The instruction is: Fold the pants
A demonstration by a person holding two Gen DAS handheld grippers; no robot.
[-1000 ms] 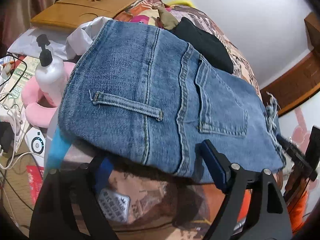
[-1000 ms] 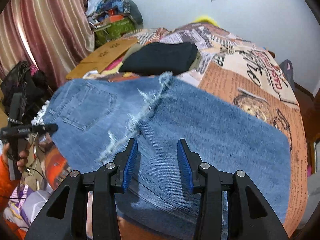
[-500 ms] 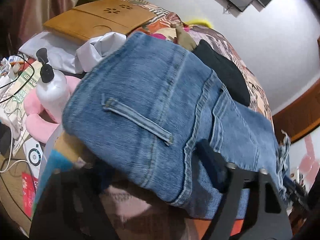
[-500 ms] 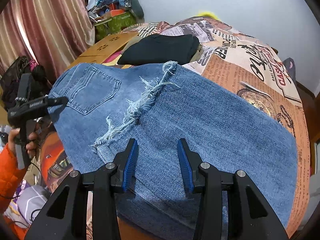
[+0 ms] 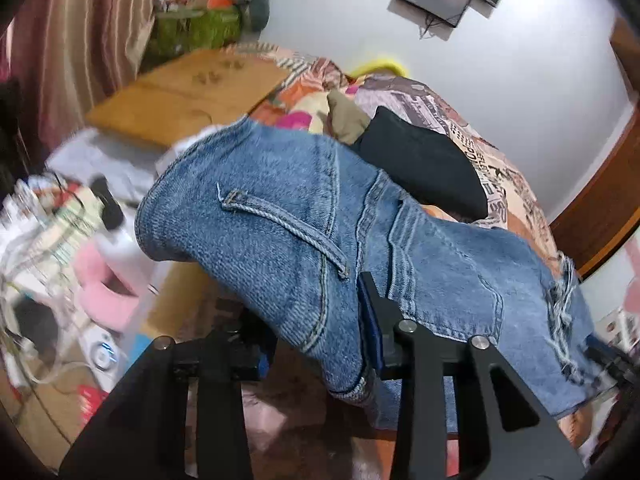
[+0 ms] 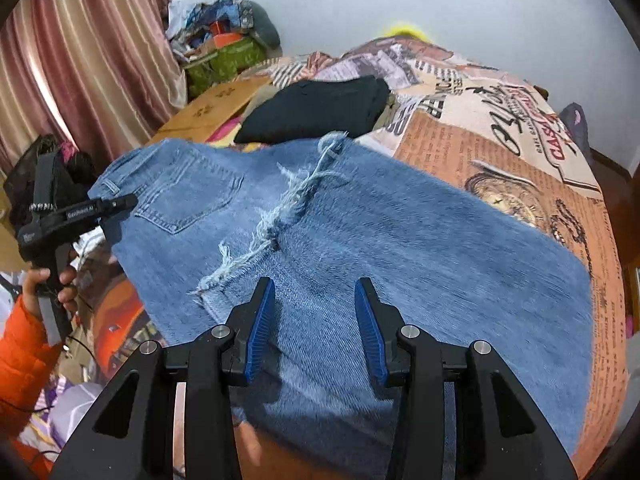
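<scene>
Blue jeans lie folded across the printed bedspread, with a frayed hem lying over the seat and back pocket. In the left wrist view the waistband end is lifted and drapes between the fingers of my left gripper, which is shut on it. My left gripper also shows in the right wrist view at the waistband corner. My right gripper is open and empty just above the near part of the denim.
Folded black clothes lie on the bed behind the jeans. A cardboard sheet and piled bags stand left by the curtain. A pink item, cables and clutter lie beside the bed on the left.
My left gripper has closed on the waistband edge and lifted it up and toward the legs. The right gripper has stayed open over the denim.
</scene>
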